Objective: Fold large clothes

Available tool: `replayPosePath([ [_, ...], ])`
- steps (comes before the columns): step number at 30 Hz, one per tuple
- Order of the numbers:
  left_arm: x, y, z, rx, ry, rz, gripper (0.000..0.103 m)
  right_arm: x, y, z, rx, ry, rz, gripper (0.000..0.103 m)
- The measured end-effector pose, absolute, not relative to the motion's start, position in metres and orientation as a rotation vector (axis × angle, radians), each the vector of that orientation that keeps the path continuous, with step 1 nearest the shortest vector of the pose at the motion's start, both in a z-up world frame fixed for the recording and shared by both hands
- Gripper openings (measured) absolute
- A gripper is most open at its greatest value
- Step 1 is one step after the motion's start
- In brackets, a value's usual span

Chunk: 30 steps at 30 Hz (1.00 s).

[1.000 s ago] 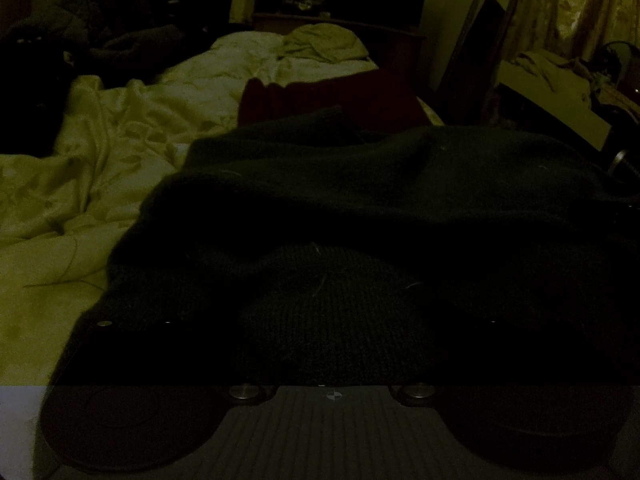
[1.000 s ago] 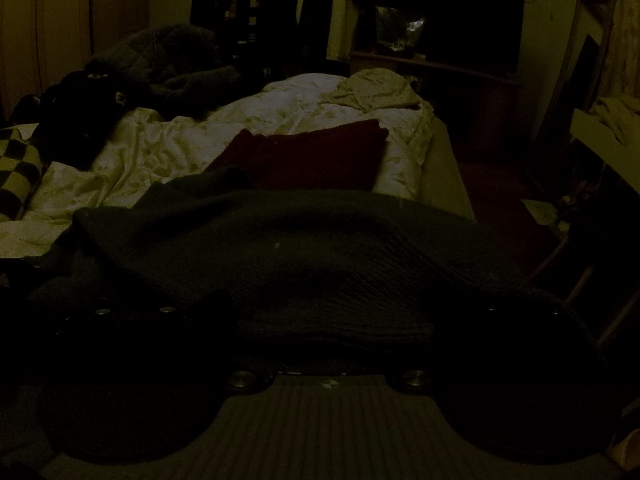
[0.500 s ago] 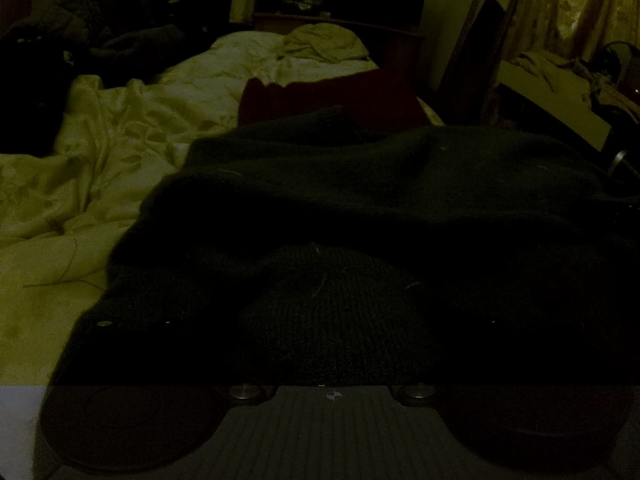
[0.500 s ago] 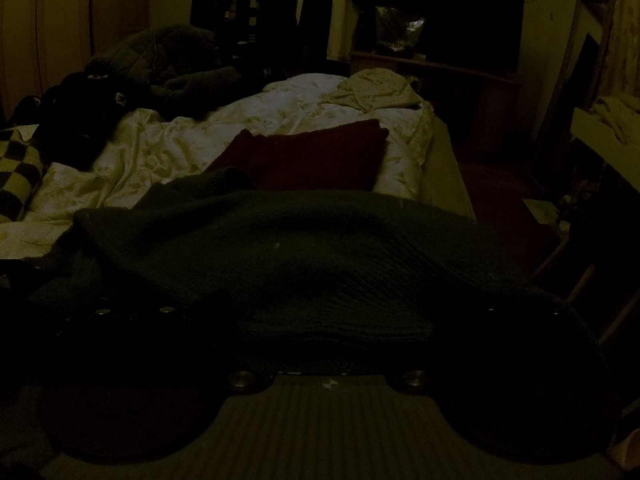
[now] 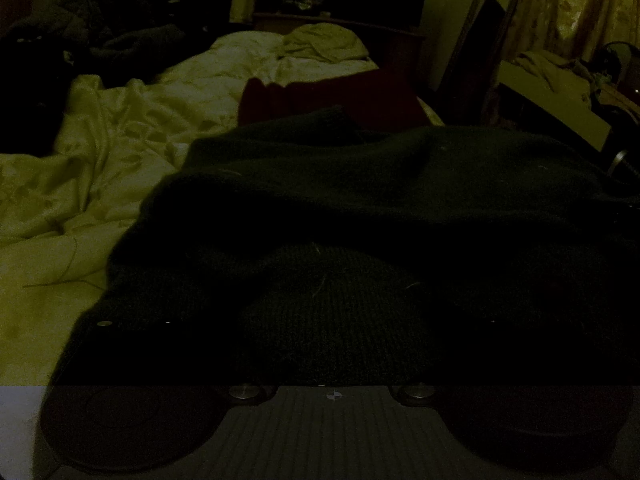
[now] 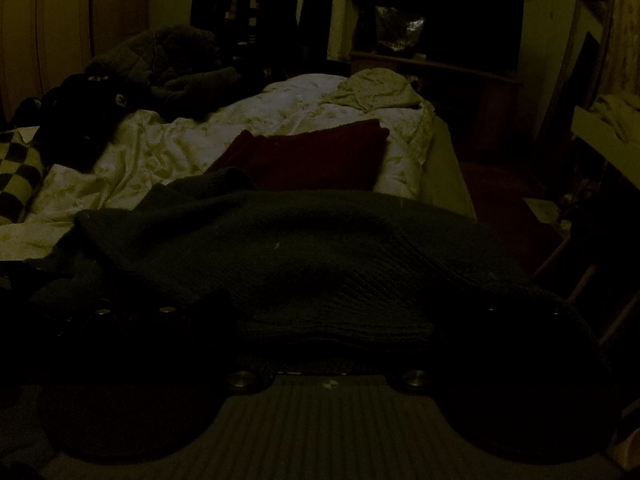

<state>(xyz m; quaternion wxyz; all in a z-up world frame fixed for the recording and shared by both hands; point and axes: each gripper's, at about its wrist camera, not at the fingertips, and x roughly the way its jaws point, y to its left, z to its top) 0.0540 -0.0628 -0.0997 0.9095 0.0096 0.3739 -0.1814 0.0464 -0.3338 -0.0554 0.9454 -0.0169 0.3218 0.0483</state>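
dark knitted sweater [image 5: 360,200] is spread across the near end of the bed [image 5: 80,240], its bulk reaching from the pale rumpled duvet [image 5: 132,136] toward the bed's right edge. in the left wrist view a rounded fold of the knit is bunched directly in front of the left gripper [image 5: 332,320], between its two fingers; the fingers themselves are lost in darkness, so it cannot be told whether they are parted or clamped on the cloth. in the right wrist view the sweater [image 6: 300,248] is draped over the front of the right gripper [image 6: 332,332], with a ribbed edge lying between the fingers; whether that gripper is pinching the fabric cannot be told either.

a dark red cushion [image 6: 312,156] is seen just beyond the sweater, resting on the duvet [image 6: 192,144] toward the middle of the bed. a crumpled pale cloth [image 6: 376,92] lies at the far end of the bed, and a heap of dark clothes [image 6: 160,64] is piled at the far left corner. a checked fabric [image 6: 16,176] is visible at the left edge.

no brand, label or readable writing can be made out anywhere; the light is too dim.

compared with the frames half a second and a second earlier, nothing is seen to have shifted: sweater, cushion and both grippers are placed as before.
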Motion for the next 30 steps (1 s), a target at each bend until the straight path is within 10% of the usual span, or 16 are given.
replayPosePath([
  [30, 0.0549, -0.0627, -0.0996, 0.019, 0.773, -0.376, 0.103, 0.0468, -0.3299, -0.0548, -0.021, 0.652, 0.101, 0.103],
])
